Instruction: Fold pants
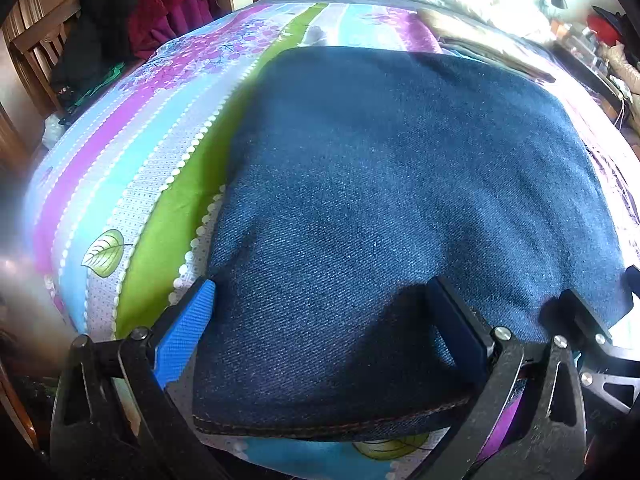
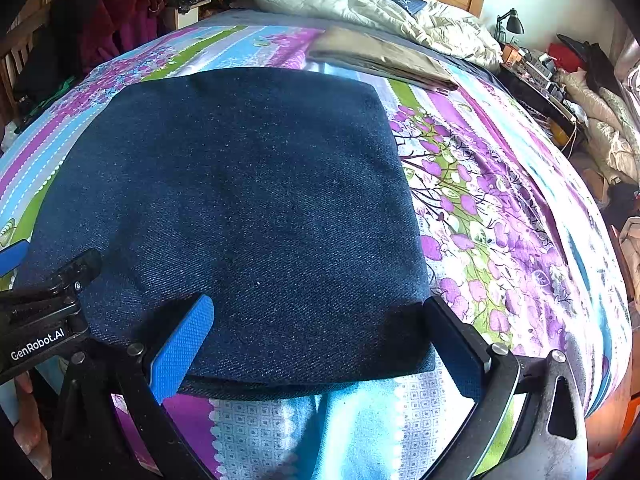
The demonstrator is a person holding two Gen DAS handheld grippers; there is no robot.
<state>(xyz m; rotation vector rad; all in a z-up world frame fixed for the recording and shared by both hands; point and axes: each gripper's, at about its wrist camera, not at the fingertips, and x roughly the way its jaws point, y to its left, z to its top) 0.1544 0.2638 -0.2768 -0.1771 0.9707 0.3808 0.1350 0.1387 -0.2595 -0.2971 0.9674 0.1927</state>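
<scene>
Dark blue denim pants (image 1: 384,200) lie folded into a flat, roughly square stack on the flowered bedspread (image 1: 132,168). My left gripper (image 1: 320,316) is open, low over the stack's near left part, its blue pads spread wide with nothing between them. The stitched hem runs just below its fingers. In the right wrist view the same pants (image 2: 240,208) fill the middle. My right gripper (image 2: 320,320) is open over the near right edge, straddling the fabric without pinching it. The left gripper's body (image 2: 44,320) shows at the lower left.
A folded tan garment (image 2: 380,58) lies farther up the bed, beyond the pants. Crumpled pale bedding (image 2: 360,4) piles against the wooden headboard. Dark red clothes (image 1: 172,4) hang at the far left. A cluttered nightstand with a black lamp (image 2: 510,24) stands at the right.
</scene>
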